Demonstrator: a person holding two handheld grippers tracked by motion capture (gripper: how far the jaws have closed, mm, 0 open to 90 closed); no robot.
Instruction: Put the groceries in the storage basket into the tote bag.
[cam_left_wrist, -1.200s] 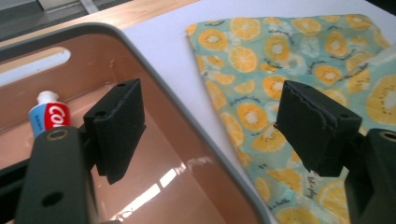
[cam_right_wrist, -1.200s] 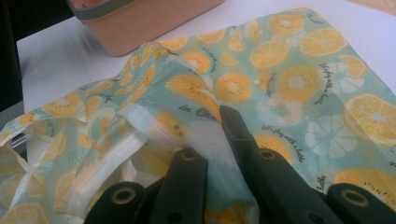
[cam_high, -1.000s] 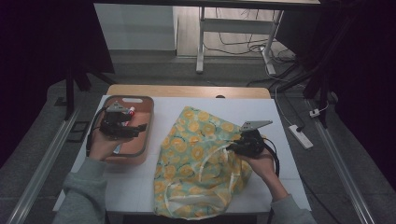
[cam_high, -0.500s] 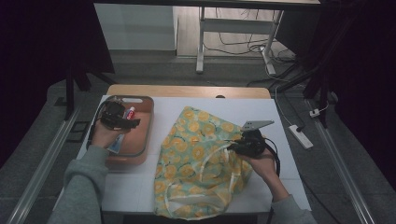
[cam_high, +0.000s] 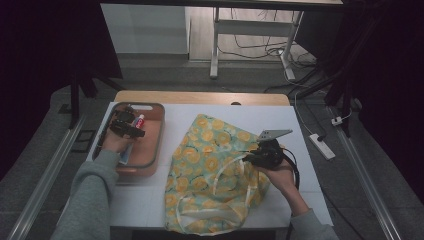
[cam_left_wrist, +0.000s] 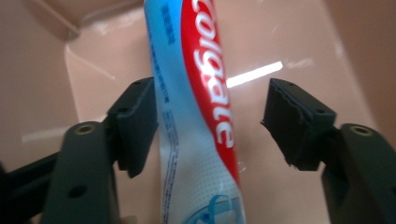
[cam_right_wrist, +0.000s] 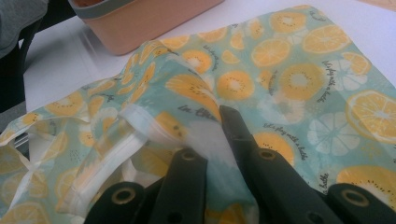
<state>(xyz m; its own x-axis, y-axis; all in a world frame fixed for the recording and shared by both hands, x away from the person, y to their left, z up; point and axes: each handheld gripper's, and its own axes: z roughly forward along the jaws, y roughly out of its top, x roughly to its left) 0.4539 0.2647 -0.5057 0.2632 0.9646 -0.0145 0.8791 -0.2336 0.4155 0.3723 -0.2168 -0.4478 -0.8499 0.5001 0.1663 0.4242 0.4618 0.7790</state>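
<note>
A person seated at a white table (cam_high: 300, 200) is working with a gripper in each hand. The left gripper (cam_high: 131, 128) is reaching down into a pink tray (cam_high: 156, 145) at the table's left side, where a toothpaste tube (cam_left_wrist: 196, 116) is lying on the tray's floor. In the left gripper view the red, white and blue tube is running up between the two black jaws, which have just been closing in; one jaw is sitting right at the tube's edge while the other is standing clear of it, so the gripper is not yet clamping the tube. The right gripper (cam_high: 259, 159) is resting over a cloth bag (cam_high: 215, 170) printed with orange and lemon slices, which is lying spread across the middle of the table just beside the tray. In the right gripper view its jaws are pinched together on a fold of the bag's fabric next to a white handle strap (cam_right_wrist: 107, 158)
</note>
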